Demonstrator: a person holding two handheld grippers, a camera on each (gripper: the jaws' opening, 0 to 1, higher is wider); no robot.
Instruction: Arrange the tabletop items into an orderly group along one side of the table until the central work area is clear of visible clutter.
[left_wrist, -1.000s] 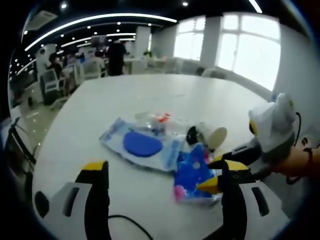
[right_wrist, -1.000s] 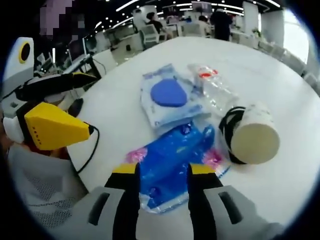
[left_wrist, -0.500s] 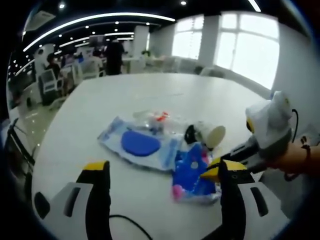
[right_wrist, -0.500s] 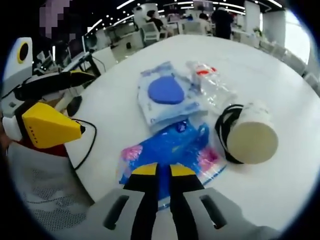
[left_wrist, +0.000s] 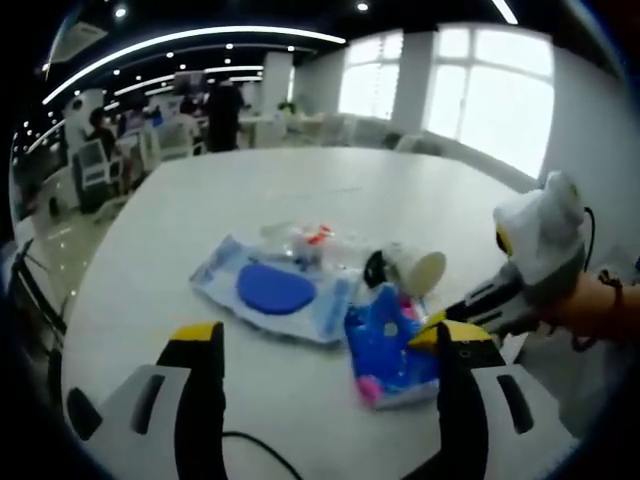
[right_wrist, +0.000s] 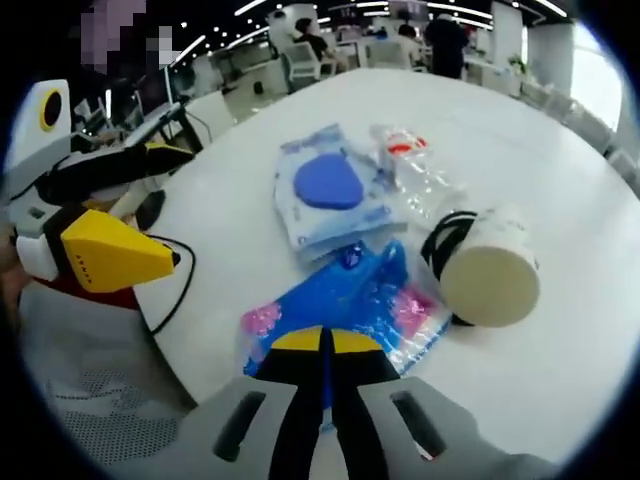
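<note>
In the right gripper view, the right gripper (right_wrist: 325, 345) rises from six o'clock with its yellow-tipped jaws pressed together on the near edge of a blue plastic packet (right_wrist: 345, 300) with pink patches, pinching it. The packet lies on the white counter (right_wrist: 520, 150) near the counter's near edge. At about two o'clock from the packet, touching its far corner, a white cup (right_wrist: 490, 275) lies on its side with its open mouth toward the camera; a black cord (right_wrist: 438, 245) loops around the cup's far end. Beyond the packet, toward twelve o'clock, sits a pale blue pouch (right_wrist: 335, 195) with a round dark blue patch, and just beside it at one o'clock a crumpled clear plastic bottle (right_wrist: 415, 165) with a red spot. The left gripper (right_wrist: 130, 255) comes in at nine o'clock, its yellow tip hanging off the counter's edge, well apart from the items.

In the left gripper view, the left gripper (left_wrist: 325, 345) has its jaws spread wide, holding nothing, above bare counter (left_wrist: 300, 190). The cluster lies ahead: pouch (left_wrist: 270, 290) at centre, bottle (left_wrist: 310, 238) behind it, cup (left_wrist: 415, 270) at two o'clock, packet (left_wrist: 385, 345) at four o'clock. The right gripper (left_wrist: 440, 322) enters from three o'clock, held by a hand (left_wrist: 600, 310), its tip at the packet.
</note>
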